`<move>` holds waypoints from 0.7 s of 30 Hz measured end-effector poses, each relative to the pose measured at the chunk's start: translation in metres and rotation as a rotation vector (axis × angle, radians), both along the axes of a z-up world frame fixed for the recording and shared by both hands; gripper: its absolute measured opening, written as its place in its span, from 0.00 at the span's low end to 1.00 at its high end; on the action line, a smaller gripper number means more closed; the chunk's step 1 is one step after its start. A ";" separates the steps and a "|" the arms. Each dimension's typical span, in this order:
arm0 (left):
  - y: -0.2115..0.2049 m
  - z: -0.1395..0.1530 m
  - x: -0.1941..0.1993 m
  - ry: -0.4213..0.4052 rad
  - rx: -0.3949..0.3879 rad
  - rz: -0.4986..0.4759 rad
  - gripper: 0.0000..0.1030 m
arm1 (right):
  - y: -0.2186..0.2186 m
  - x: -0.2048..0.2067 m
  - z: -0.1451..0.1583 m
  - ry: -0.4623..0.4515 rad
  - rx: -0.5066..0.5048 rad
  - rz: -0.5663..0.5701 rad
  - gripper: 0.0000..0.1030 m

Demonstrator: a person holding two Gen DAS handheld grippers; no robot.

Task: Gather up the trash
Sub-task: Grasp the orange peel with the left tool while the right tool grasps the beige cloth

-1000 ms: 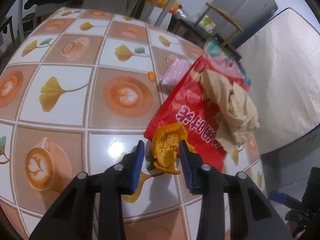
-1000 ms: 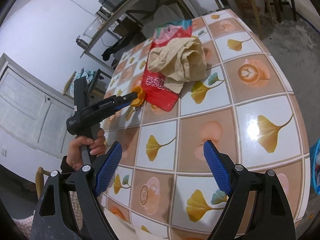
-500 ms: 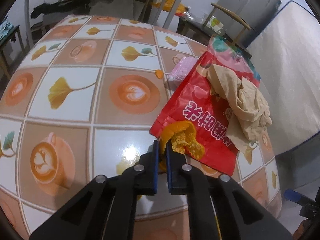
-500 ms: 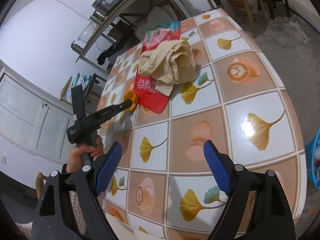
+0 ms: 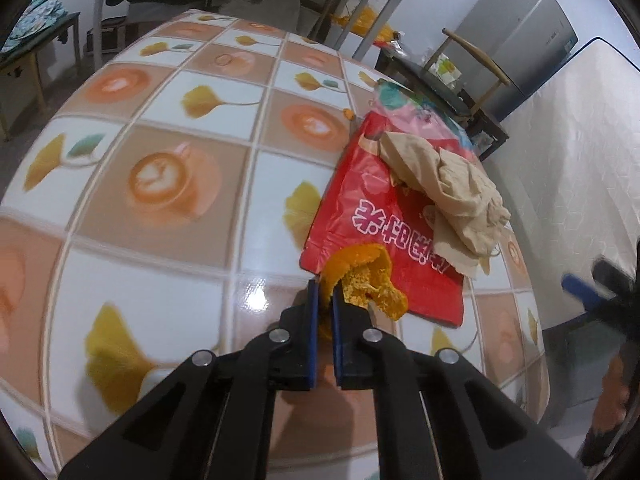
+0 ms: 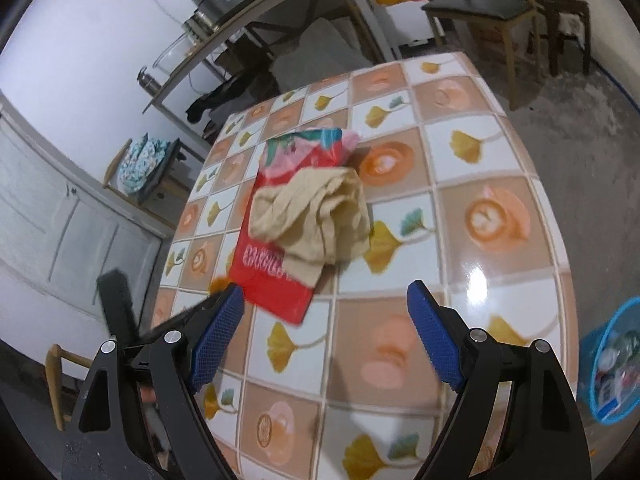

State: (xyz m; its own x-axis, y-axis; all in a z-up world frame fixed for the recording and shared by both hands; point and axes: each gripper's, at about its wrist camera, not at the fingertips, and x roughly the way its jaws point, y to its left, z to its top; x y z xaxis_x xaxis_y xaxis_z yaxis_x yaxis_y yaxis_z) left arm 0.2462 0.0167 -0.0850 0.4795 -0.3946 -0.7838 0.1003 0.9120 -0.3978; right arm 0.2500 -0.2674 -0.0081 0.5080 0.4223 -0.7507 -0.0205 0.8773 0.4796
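Observation:
An orange peel (image 5: 362,280) is pinched at its edge by my left gripper (image 5: 326,292), which is shut on it just in front of the corner of a red snack bag (image 5: 380,216). A crumpled beige cloth (image 5: 452,184) lies on top of that bag. In the right wrist view the red snack bag (image 6: 276,280) and the beige cloth (image 6: 316,216) lie mid-table. My right gripper (image 6: 326,290) hovers open above the tiles near them, holding nothing. The orange peel (image 6: 219,282) shows as a blur behind its left finger.
The table (image 5: 160,184) has a glossy cover with a leaf and coffee-cup pattern. A blue basket (image 6: 612,364) holding rubbish stands on the floor past the table's right edge. A pink item (image 6: 352,138) pokes out beneath the bag's far end. Chairs and shelves ring the table.
The left jaws closed on the orange peel, then the left gripper shifted sideways with it along the bag's corner. The right gripper stayed open and drifted a little.

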 end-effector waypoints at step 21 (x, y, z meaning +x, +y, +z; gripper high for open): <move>0.024 -0.002 -0.035 -0.014 -0.029 0.036 0.05 | 0.113 0.078 -0.050 -0.110 -0.564 0.241 0.81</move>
State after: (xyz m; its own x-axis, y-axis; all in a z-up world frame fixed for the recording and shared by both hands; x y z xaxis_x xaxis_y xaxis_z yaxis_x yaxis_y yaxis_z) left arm 0.2115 0.0407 -0.0870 0.5047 -0.3995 -0.7653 0.0739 0.9032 -0.4228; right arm 0.3285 -0.1541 -0.0581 0.5353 0.0887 -0.8400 -0.2722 0.9595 -0.0721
